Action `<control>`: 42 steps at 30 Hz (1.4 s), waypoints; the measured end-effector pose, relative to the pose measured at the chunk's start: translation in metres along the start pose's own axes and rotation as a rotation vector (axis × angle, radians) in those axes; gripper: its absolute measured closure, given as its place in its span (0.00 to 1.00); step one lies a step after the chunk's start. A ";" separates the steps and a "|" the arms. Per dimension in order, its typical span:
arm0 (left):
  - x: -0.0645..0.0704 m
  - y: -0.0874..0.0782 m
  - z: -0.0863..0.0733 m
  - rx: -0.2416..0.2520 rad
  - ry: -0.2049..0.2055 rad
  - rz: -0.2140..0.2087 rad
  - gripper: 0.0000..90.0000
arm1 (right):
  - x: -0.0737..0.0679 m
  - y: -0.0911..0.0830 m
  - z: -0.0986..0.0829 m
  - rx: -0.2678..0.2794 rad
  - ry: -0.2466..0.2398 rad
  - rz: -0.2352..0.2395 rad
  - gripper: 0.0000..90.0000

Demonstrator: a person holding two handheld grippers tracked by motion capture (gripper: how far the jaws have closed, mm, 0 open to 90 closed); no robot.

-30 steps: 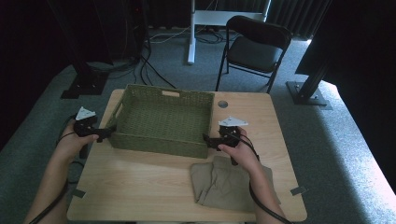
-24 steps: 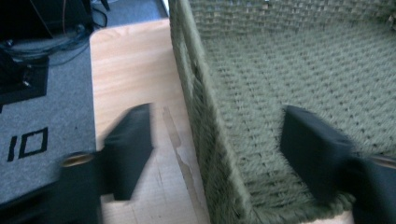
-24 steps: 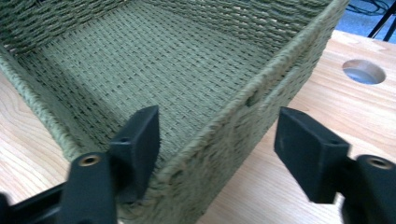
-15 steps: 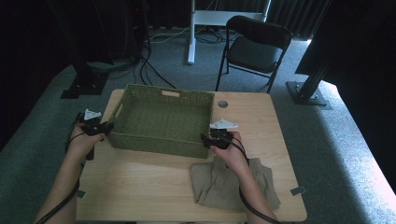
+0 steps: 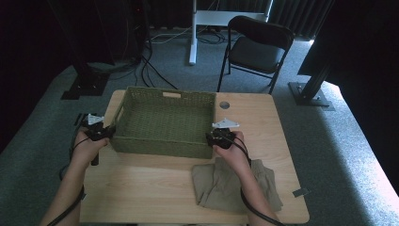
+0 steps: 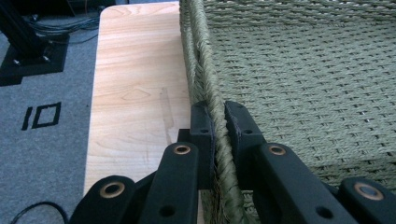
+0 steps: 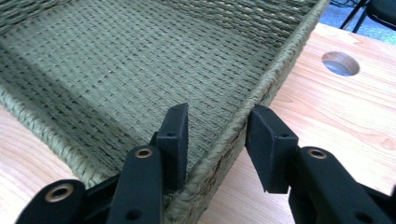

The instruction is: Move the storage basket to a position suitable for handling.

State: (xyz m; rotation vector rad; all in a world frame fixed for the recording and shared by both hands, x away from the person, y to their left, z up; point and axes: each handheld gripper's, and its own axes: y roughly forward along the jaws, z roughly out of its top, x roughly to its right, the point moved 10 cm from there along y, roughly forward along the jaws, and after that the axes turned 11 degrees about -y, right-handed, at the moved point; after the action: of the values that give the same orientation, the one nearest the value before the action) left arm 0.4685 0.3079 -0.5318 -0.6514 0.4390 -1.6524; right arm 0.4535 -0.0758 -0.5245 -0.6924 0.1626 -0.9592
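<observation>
Two grippers: one at each side wall of the basket (image 5: 164,120), apparently to move it together.
Left gripper (image 6: 218,135): jaws clamped on the basket's rim, centre of its view.
Right gripper (image 7: 215,135): jaws apart, straddling the rim, not yet pinching.
Basket: upper middle of the table (image 5: 141,188), empty.
Cloth (image 5: 230,188): crumpled, lower right, under the right forearm.
Change: both hands have shifted slightly forward along the walls.

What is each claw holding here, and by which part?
The left claw is shut on the woven basket, pinching its side rim. The right claw straddles the opposite rim with jaws open, holding nothing.
</observation>
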 end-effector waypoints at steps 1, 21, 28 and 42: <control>0.001 0.000 -0.001 0.001 -0.002 0.000 0.93 | 0.000 0.000 0.000 0.000 0.000 0.000 0.67; 0.029 0.004 -0.004 0.008 -0.037 -0.029 0.93 | 0.030 0.000 -0.008 -0.026 0.049 -0.077 0.76; 0.041 0.009 -0.002 0.001 -0.026 -0.033 0.93 | 0.041 -0.003 -0.012 -0.028 0.070 -0.088 0.78; 0.071 0.022 0.000 0.002 -0.032 -0.051 0.93 | 0.070 -0.009 -0.024 -0.038 0.107 -0.138 0.81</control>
State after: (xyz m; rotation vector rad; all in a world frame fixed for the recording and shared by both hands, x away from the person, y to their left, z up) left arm 0.4785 0.2339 -0.5325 -0.6912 0.4002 -1.6882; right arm 0.4773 -0.1461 -0.5259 -0.6944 0.2302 -1.1286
